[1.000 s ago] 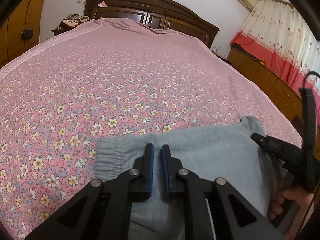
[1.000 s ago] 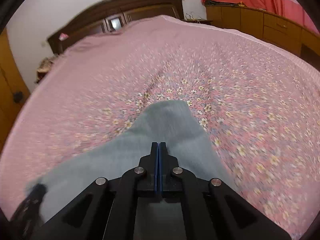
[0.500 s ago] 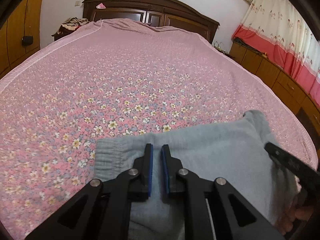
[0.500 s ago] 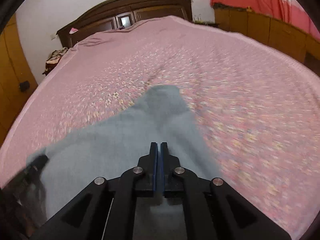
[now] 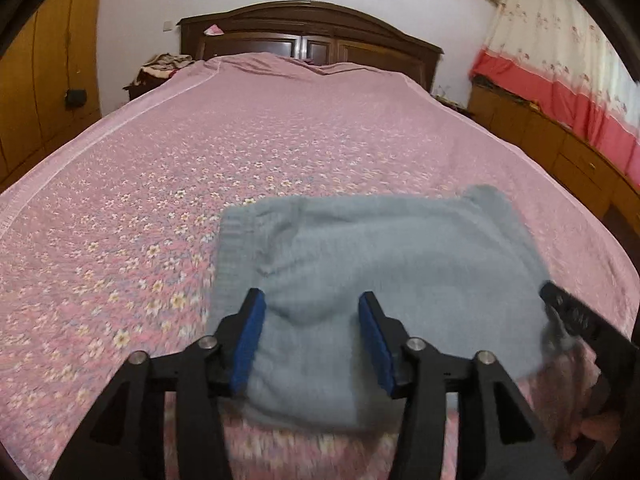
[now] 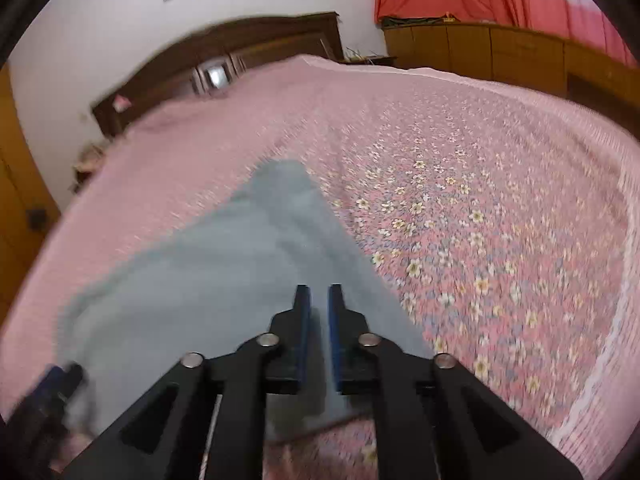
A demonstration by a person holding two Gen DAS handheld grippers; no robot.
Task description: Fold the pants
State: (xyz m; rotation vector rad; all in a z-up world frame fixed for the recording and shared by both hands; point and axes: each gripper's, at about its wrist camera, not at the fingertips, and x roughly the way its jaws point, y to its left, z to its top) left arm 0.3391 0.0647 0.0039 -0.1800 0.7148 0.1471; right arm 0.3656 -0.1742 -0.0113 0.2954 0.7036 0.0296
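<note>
Grey pants [image 5: 372,272] lie as a folded bundle at the near end of the floral bedspread [image 5: 200,152], far from the headboard [image 5: 312,28], elastic waistband on the bundle's left side, long axis running crosswise in front of both tools. Left gripper [image 5: 310,334] has just been opening: jaws wide, cloth lies under the gap, pads not pressing, so released. Right gripper [image 6: 318,332] at the bundle's right end has also just been opening: narrow gap, nothing pinched that I can see. Bundle sits directly ahead of and below both; the left looks nearer the waistband. My read: fold placed, next is regrasp or smoothing.
</note>
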